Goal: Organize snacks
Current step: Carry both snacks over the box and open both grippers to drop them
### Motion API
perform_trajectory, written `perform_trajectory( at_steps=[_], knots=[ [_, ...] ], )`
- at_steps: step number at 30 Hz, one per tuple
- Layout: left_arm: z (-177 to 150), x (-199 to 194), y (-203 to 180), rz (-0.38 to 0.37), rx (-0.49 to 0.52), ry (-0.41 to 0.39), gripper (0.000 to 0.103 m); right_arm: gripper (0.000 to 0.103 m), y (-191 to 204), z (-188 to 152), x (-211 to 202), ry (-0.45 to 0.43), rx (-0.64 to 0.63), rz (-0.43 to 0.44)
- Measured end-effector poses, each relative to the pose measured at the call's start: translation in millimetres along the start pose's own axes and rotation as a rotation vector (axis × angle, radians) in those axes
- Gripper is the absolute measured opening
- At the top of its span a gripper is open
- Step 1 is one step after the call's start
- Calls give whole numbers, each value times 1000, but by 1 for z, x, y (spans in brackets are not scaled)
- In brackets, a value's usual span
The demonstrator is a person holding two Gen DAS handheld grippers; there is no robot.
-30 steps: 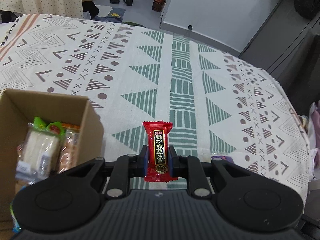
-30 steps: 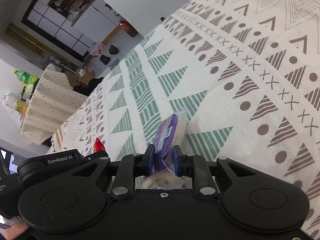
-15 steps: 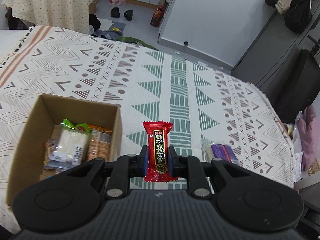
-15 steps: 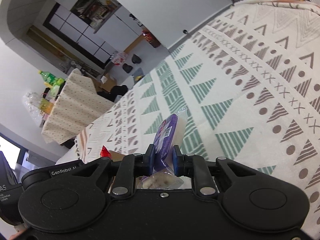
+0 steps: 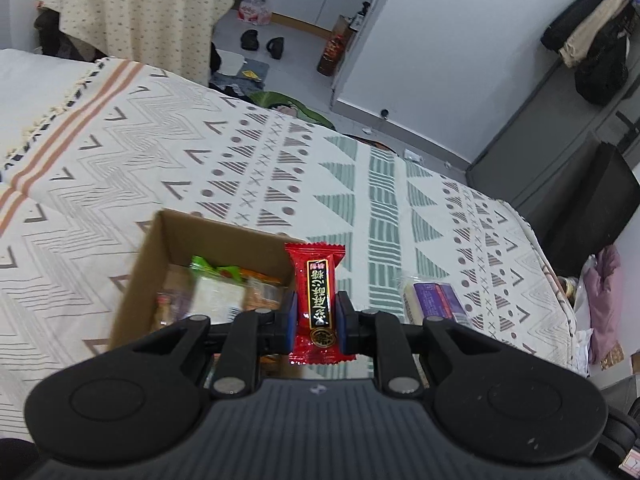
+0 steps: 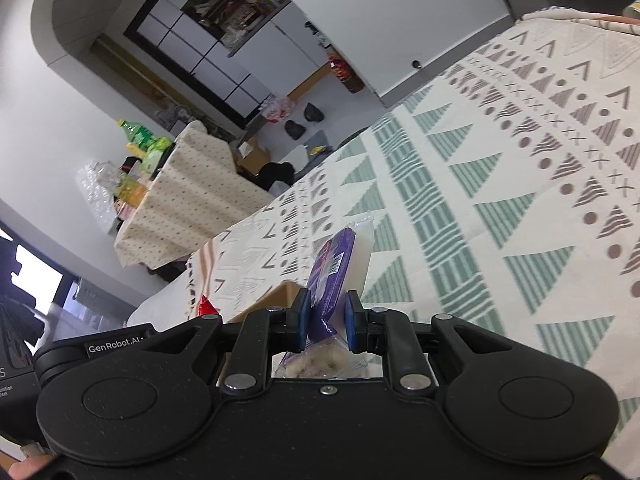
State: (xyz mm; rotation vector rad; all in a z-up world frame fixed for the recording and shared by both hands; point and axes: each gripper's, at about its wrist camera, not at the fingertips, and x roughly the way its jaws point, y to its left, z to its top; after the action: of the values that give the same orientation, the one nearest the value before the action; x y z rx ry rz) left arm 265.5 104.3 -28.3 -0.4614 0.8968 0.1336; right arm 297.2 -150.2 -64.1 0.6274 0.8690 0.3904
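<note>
Snacks here look light and crinkly — my left gripper (image 5: 316,316) pinches the red candy bar (image 5: 318,300) mid-wrapper, my right gripper (image 6: 327,316) clamps the purple packet (image 6: 334,272) edge-on — both liable to slip.

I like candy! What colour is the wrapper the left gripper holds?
Red candy wrapper with a black label; best in the left wrist view.

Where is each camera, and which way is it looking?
Left wrist: sits on the left gripper, looking along its fingers at the red candy and cardboard box.
Right wrist: sits on the right gripper, tilted, looking past the purple snack pack across the patterned cloth.
Both show the box, the cloth and the draped side table.
</note>
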Motion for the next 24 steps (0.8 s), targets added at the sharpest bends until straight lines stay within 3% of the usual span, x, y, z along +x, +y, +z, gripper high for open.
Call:
perform_trajectory(
  at_steps=[19, 22, 24],
  knots=[
    [-3, -15, 79, 47, -60, 59, 20, 18, 66, -33, 30, 52, -81, 52],
    [-2, -13, 84, 68, -35, 82, 26, 18, 73, -37, 34, 60, -93, 51],
    [-1, -15, 91, 69, -55, 75, 38, 18, 77, -38, 37, 64, -101, 53]
  ],
)
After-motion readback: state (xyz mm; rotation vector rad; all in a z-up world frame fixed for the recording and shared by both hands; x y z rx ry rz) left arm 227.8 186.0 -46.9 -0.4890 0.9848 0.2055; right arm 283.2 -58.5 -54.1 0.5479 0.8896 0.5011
